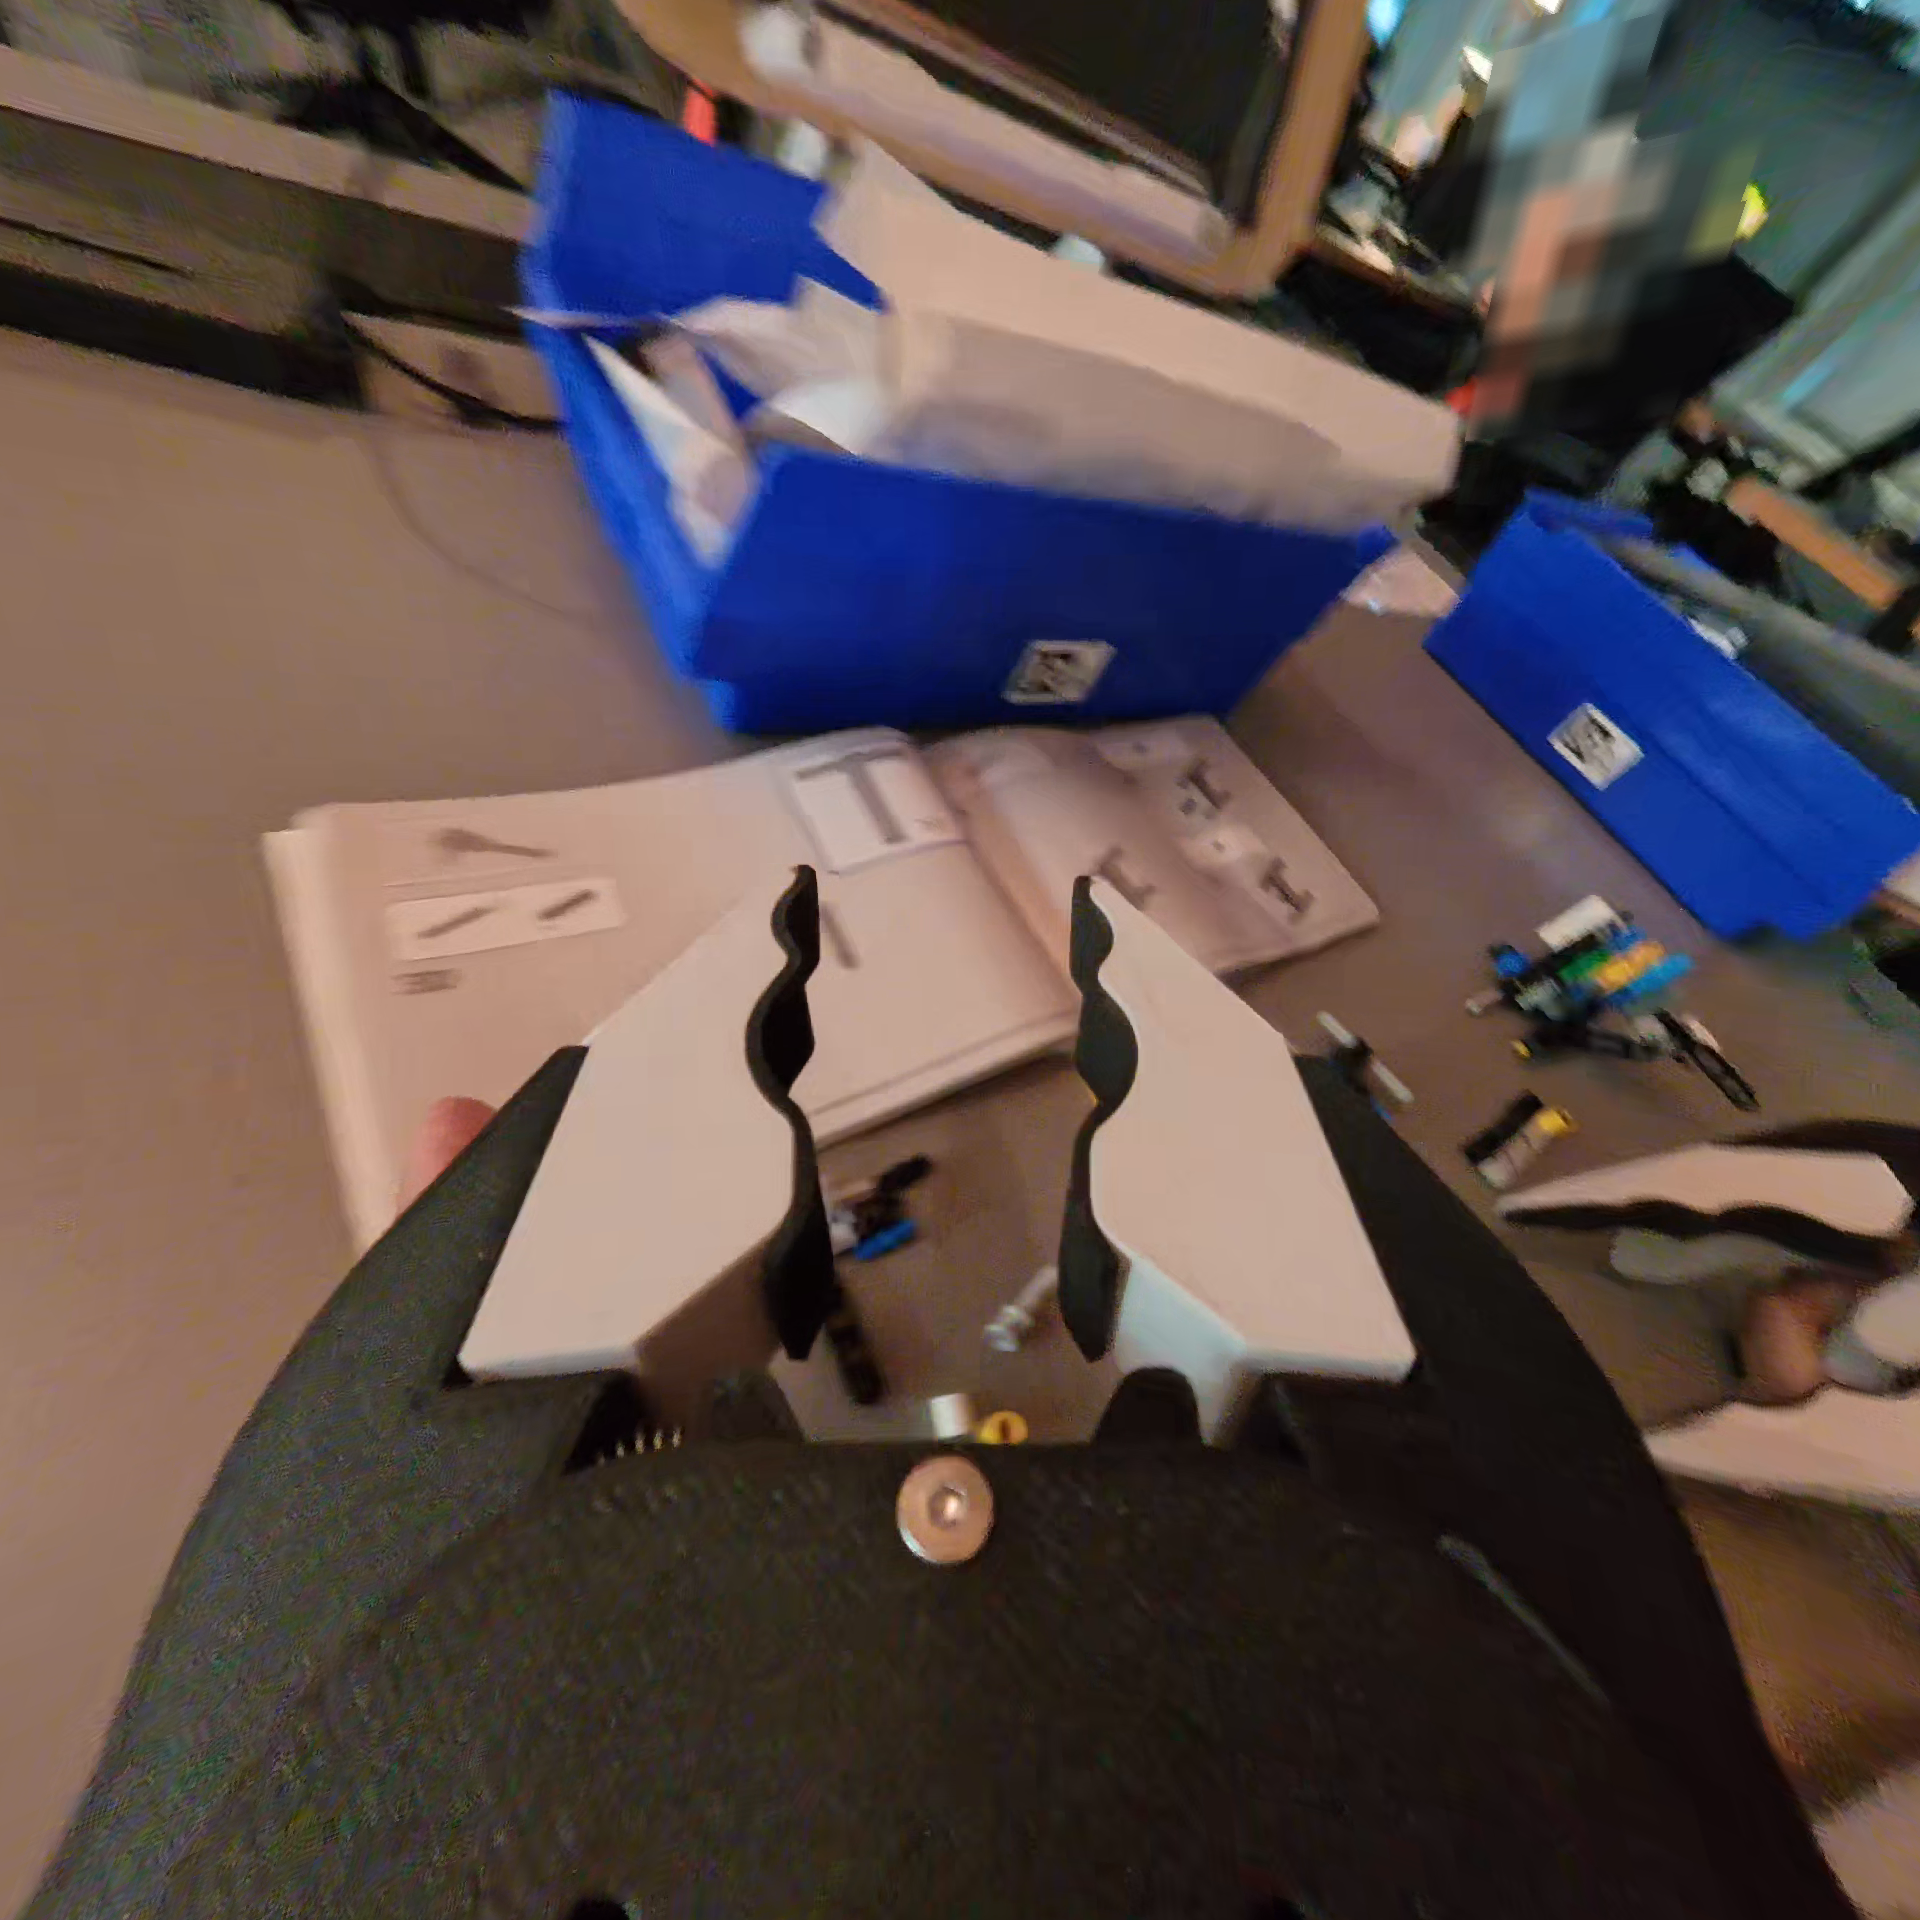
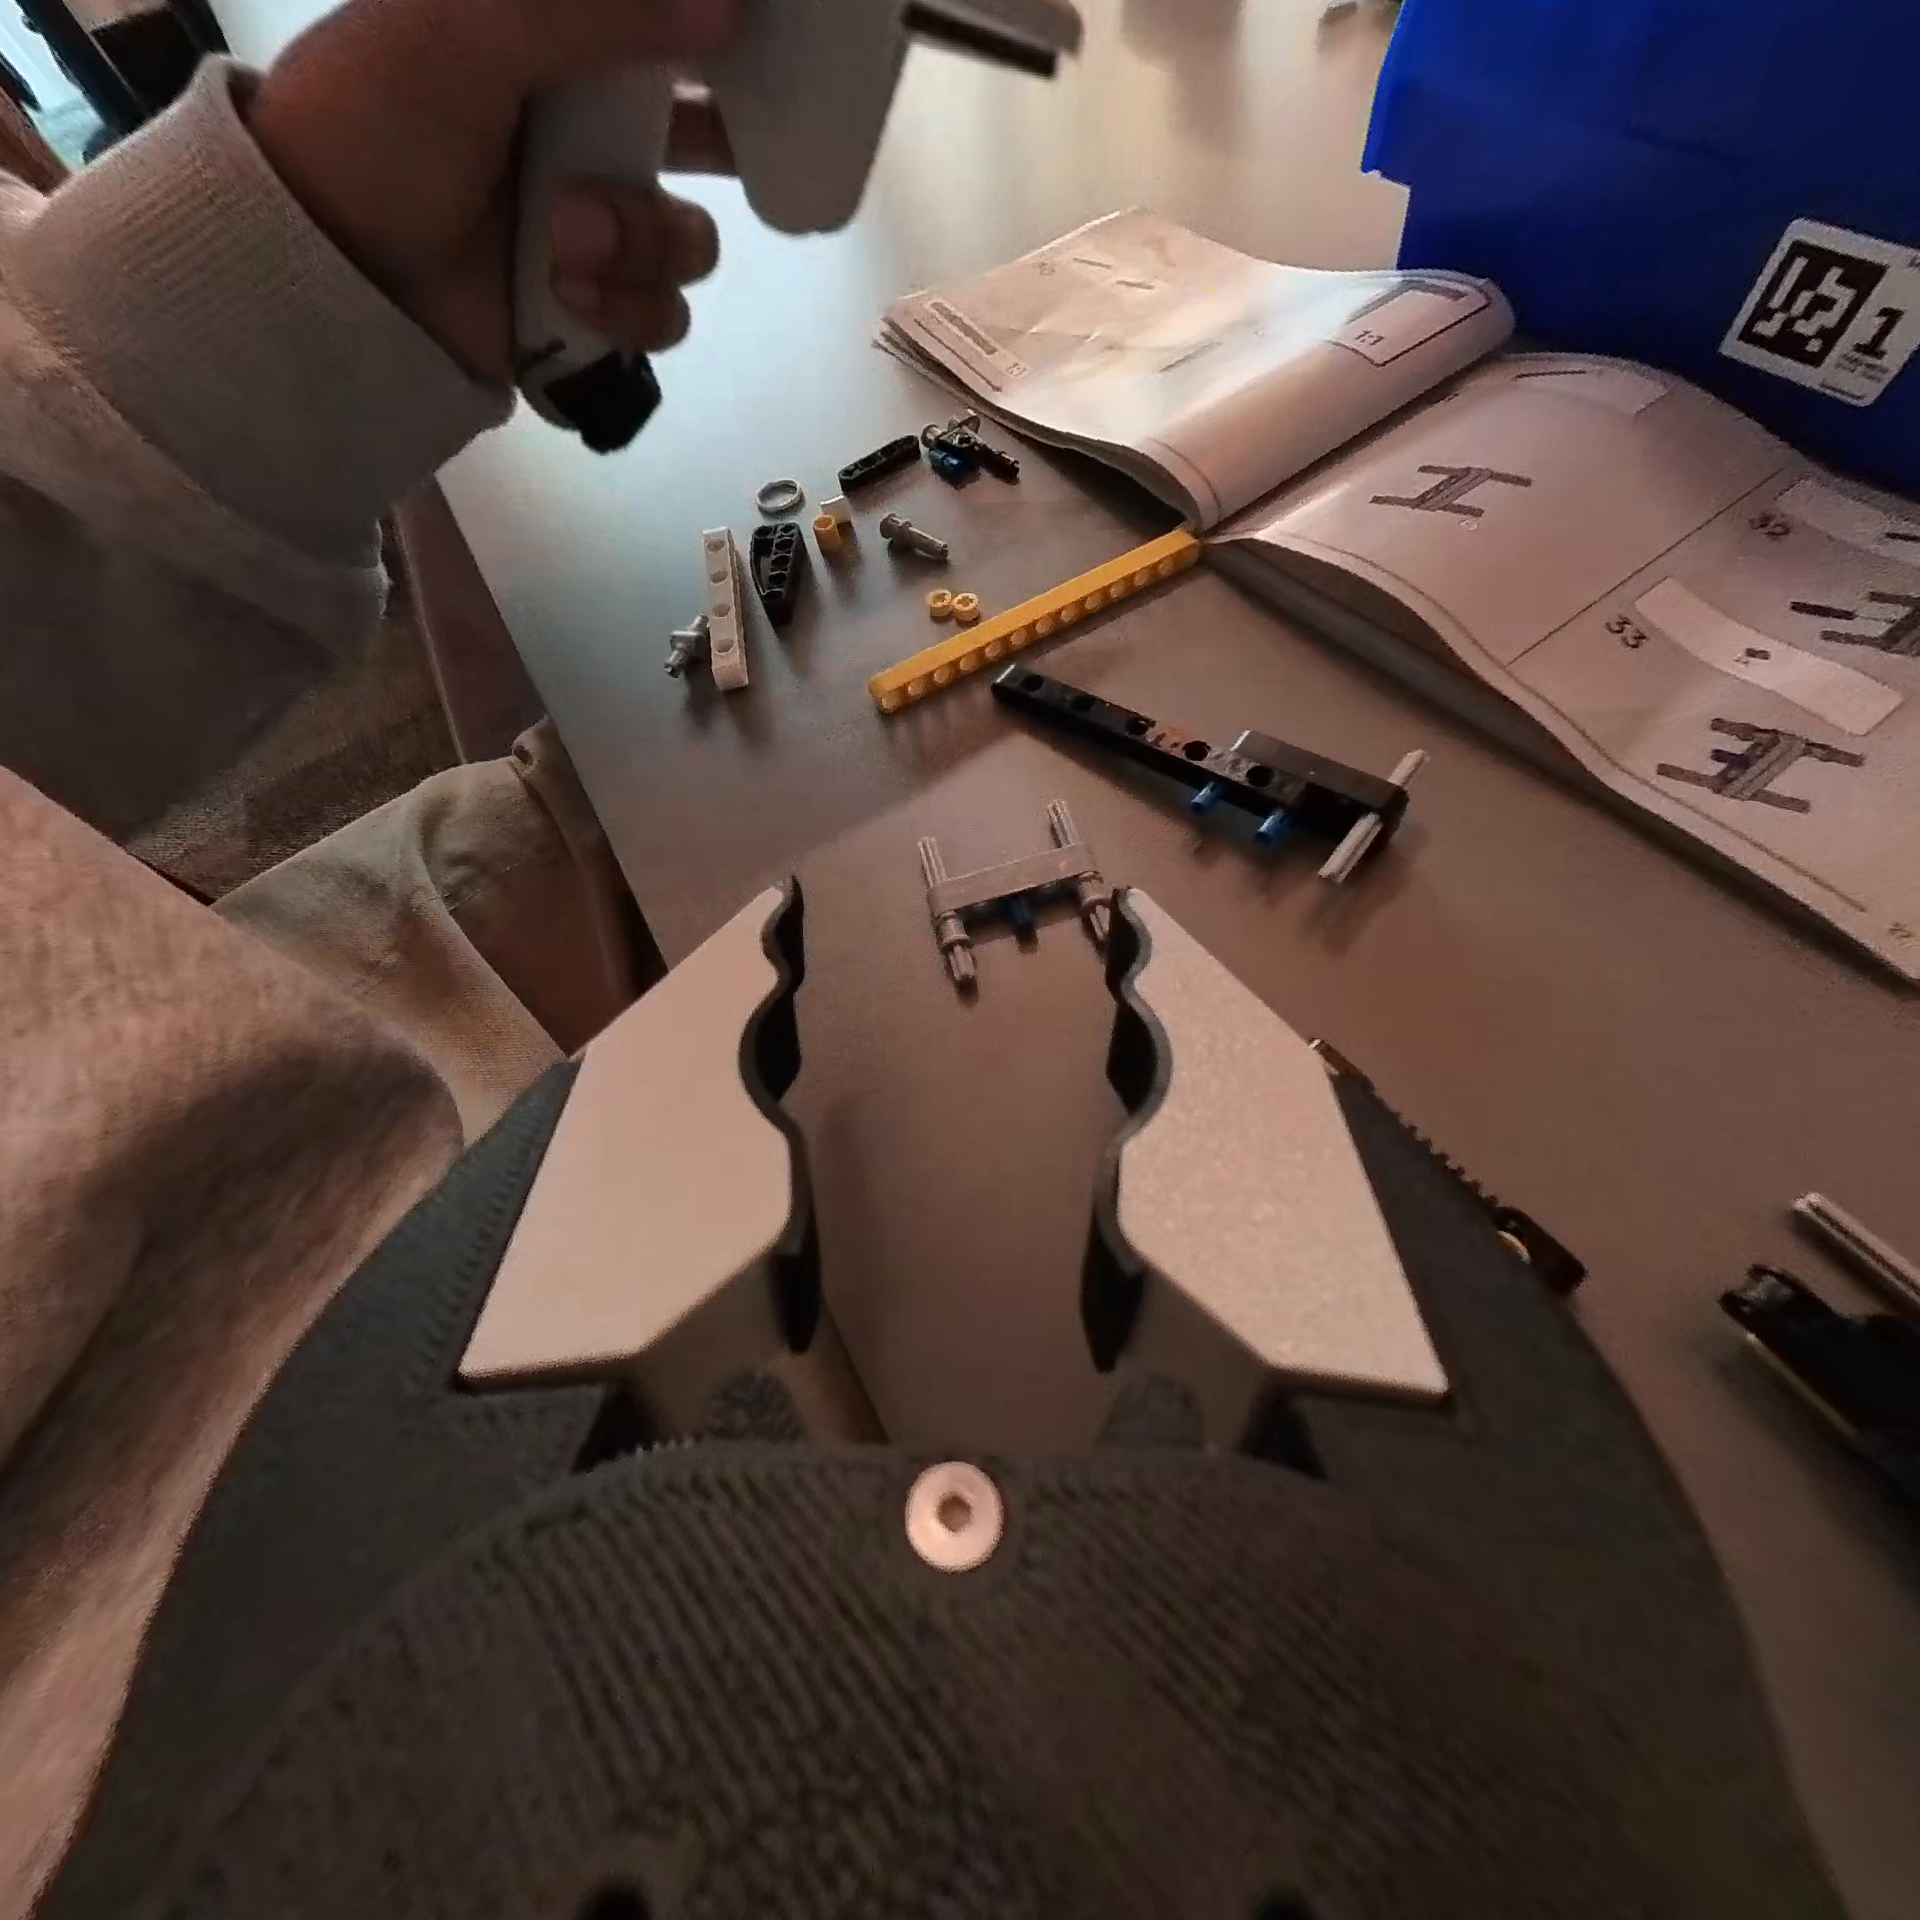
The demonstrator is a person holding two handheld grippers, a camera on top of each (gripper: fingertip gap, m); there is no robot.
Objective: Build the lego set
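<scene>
Right hand-held gripper (image 2: 951,920) wide open, empty, near grey pinned sub-assembly (image 2: 1013,896); straddle its crossbar squarely. Left hand-held gripper (image 1: 940,920) open, empty.

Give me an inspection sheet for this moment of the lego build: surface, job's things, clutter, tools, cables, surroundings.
Surface: brown table, bare between the parts.
Job's things: open instruction booklet; yellow beam; black beam assembly with blue pins; grey axle frame just ahead of the right tool; small loose parts; colourful sub-build.
Clutter: large blue bin holding white bags; second blue bin.
Tools: left tool open, empty, above the booklet; right tool open, empty.
Cables: thin cable by the table's far edge.
Surroundings: blurred desks and a monitor behind.
</scene>
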